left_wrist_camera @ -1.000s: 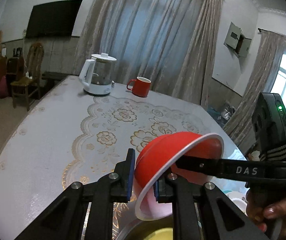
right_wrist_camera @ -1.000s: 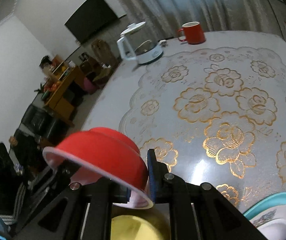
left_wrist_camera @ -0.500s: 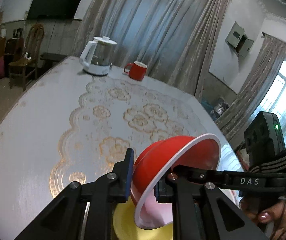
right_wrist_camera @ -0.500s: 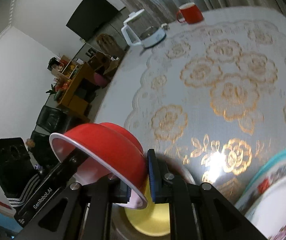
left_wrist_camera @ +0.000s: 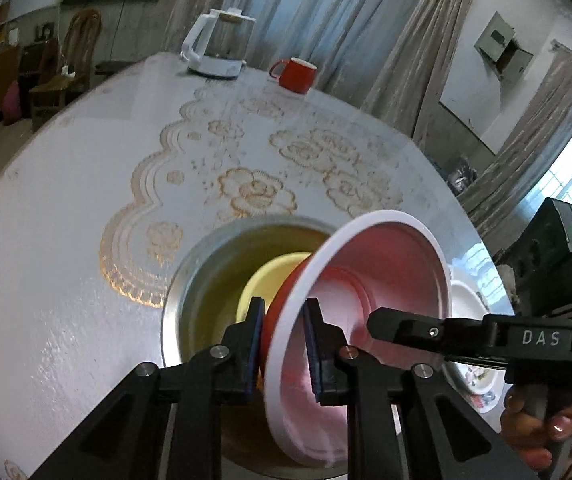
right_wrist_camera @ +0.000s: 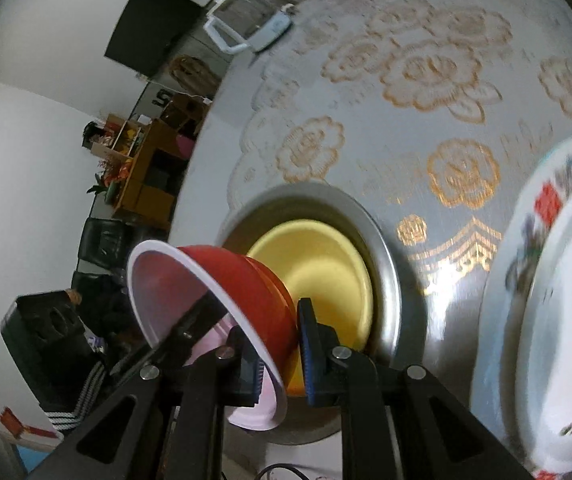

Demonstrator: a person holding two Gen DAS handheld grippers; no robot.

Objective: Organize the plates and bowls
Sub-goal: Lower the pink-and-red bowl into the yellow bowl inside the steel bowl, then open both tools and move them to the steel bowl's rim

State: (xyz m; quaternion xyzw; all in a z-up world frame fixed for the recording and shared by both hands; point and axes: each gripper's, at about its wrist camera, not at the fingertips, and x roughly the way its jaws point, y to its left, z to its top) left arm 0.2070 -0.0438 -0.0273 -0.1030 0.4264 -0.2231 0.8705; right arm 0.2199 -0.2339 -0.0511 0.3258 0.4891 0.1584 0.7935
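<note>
Red bowl (left_wrist_camera: 370, 292) held tipped on edge, low centre of the left view, directly above the metal basin (left_wrist_camera: 189, 276) that already holds a yellow bowl (left_wrist_camera: 269, 280). Left gripper (left_wrist_camera: 283, 340) has its jaws clenched on the near rim, one pad outside, one inside. Right gripper (right_wrist_camera: 279, 354) does the same on the opposite rim, lower centre of its view. Two opposed grips likely keep the wide, light bowl from swinging while it is lined up. The tilt suggests it is to be nested into the yellow bowl; not seated yet. Patterned plate (right_wrist_camera: 546, 320) at the right edge of the right view, beside the basin on the desk (left_wrist_camera: 65, 220). Kettle (left_wrist_camera: 217, 46) and red mug (left_wrist_camera: 298, 74) stand well apart, upper centre.
</note>
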